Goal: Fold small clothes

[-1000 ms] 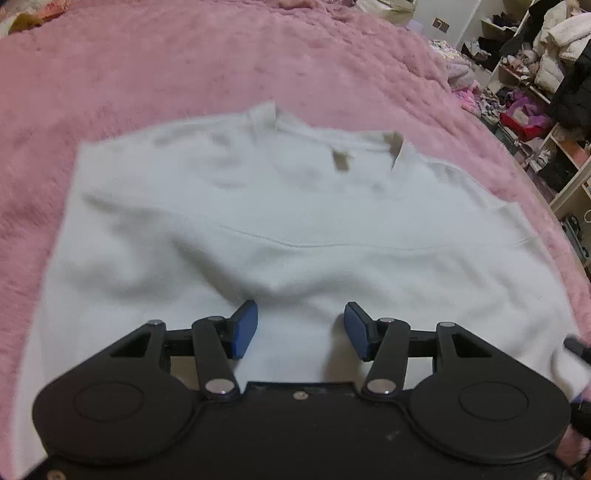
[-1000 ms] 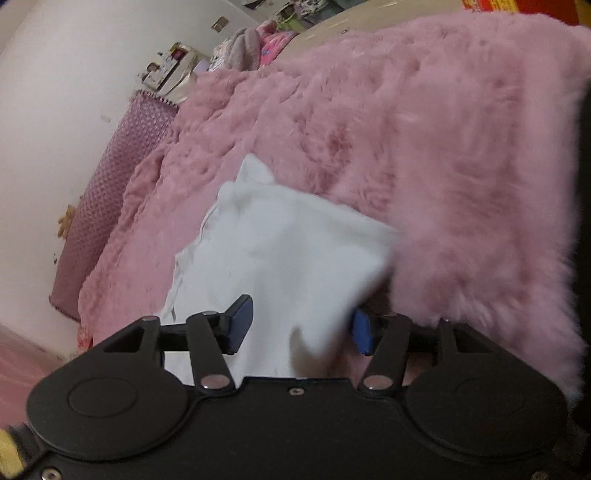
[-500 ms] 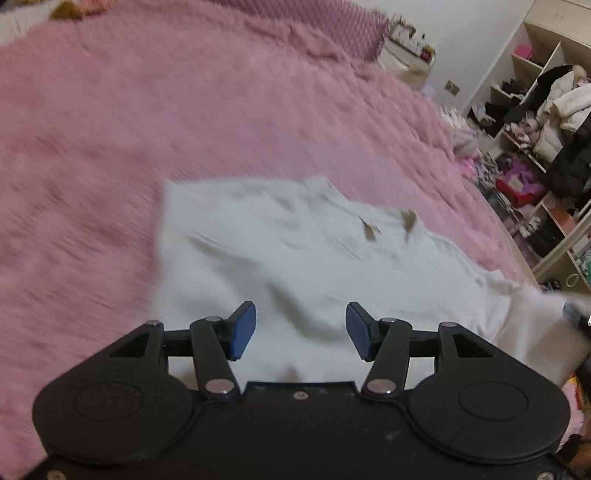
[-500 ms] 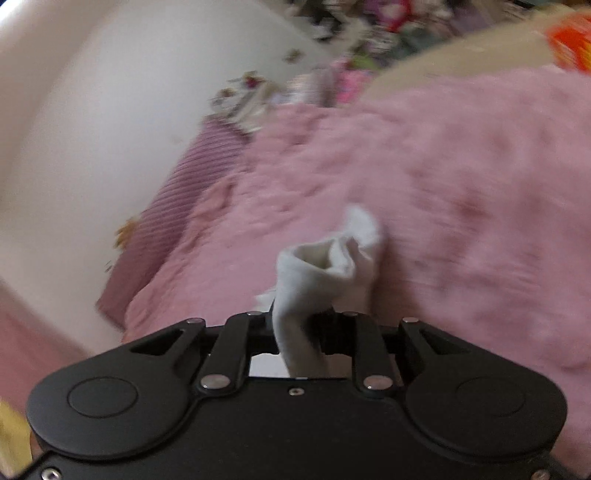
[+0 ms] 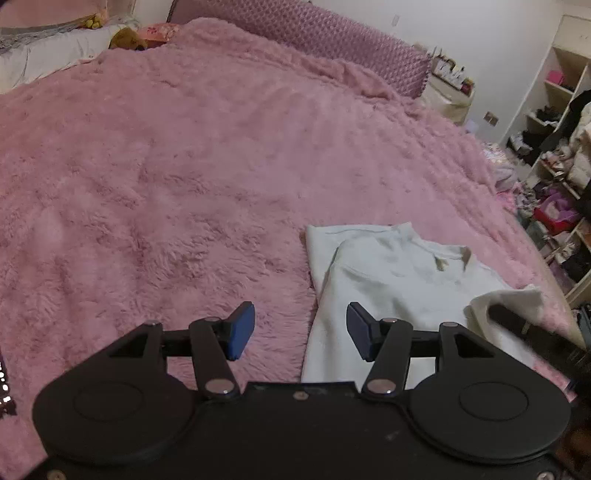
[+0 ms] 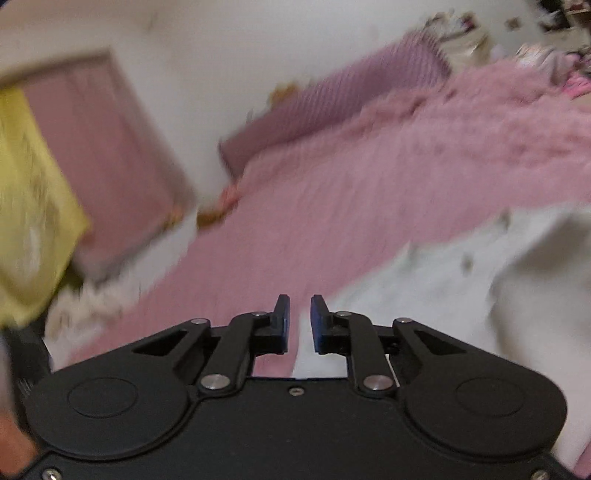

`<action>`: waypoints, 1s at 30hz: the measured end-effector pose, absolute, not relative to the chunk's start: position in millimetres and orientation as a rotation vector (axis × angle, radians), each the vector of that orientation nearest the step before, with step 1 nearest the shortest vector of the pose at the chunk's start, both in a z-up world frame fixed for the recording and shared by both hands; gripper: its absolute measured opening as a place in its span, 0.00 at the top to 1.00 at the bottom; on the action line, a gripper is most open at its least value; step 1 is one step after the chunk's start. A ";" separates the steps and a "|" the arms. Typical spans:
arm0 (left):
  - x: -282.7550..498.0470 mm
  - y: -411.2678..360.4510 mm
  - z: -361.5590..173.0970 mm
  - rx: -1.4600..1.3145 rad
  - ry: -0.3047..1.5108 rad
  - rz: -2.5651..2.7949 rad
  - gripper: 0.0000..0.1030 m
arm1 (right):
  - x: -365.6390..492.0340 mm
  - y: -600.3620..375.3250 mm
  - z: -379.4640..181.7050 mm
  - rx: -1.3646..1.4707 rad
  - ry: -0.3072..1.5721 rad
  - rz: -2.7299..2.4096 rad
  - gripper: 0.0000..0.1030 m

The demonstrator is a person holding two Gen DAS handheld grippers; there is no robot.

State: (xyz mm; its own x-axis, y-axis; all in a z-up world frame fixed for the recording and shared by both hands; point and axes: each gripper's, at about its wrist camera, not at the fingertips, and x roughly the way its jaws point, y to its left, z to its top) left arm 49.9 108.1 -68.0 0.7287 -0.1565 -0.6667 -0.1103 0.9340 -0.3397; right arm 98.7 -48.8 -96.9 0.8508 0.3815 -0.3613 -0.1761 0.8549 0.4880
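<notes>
Between the left gripper's (image 5: 301,332) blue pads (image 5: 242,329) nothing was caught; its jaws stood well apart, released, above the pink fluffy blanket (image 5: 184,166). Just ahead of its right-hand finger lay the white sweatshirt (image 5: 388,280), spread on the blanket with its neckline farthest from the gripper and its near left edge doubled over in a narrow fold. Farther to that gripper's right a corner of the garment (image 5: 517,295) stood lifted off the bed against a dark, blurred bar. Beyond the sweatshirt the blanket ran on to a purple quilted headboard (image 5: 314,33), and far off to the right stood open shelves (image 5: 554,147) crowded with clothes and shoes. At the right gripper (image 6: 298,321) the jaws had just been closing and were drawn almost together, clenched on a thin strip of the white cloth that showed low in the gap between them, though that view was smeared with motion. More of the sweatshirt spread out ahead and to its right, pink blanket lay ahead of it, and some yellow fabric (image 6: 29,184) hung at its far left.
</notes>
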 end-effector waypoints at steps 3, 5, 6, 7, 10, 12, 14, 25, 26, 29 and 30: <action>53.5 102.2 -65.0 -0.352 0.751 -0.045 0.45 | 73.1 -61.0 -109.0 0.387 0.480 0.148 0.73; 59.6 93.1 -64.6 -0.347 0.747 -0.056 0.45 | 51.1 -91.4 -113.9 0.430 0.470 -0.046 0.29; 62.5 88.8 -65.2 -0.356 0.744 -0.066 0.45 | 39.7 -111.7 -116.2 0.464 0.453 -0.180 0.18; 65.3 84.5 -66.7 -0.365 0.748 -0.080 0.45 | 30.6 -129.2 -117.9 0.480 0.439 -0.301 0.18; 73.2 71.4 -72.5 -0.373 0.768 -0.093 0.45 | 34.0 -149.2 -114.9 0.350 0.484 -0.396 0.18; 74.3 66.0 -77.2 -0.378 0.782 -0.094 0.45 | 46.2 -138.8 -106.4 0.195 0.484 -0.387 0.17; 74.5 63.2 -81.6 -0.387 0.793 -0.102 0.45 | 63.4 -111.8 -103.7 -0.018 0.479 -0.326 0.15; 71.8 74.1 -90.7 -0.414 0.828 -0.078 0.45 | 153.7 -47.4 -176.5 -0.648 0.619 -0.404 0.39; 72.1 74.2 -90.9 -0.416 0.827 -0.077 0.45 | 155.8 -52.5 -177.1 -0.666 0.625 -0.426 0.59; 73.0 72.4 -92.2 -0.422 0.829 -0.081 0.45 | 132.0 -83.5 -159.0 -0.472 0.654 -0.450 1.00; 73.3 70.9 -92.2 -0.423 0.828 -0.084 0.45 | 117.2 -94.3 -151.0 -0.388 0.630 -0.459 1.00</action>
State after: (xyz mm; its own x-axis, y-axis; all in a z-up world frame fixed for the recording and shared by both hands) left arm 73.3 70.9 -92.2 0.6779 -0.2348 -0.6967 -0.0907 0.9137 -0.3961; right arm 117.2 -94.3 -151.0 0.7148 -0.5176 -0.4703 0.2882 0.8307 -0.4763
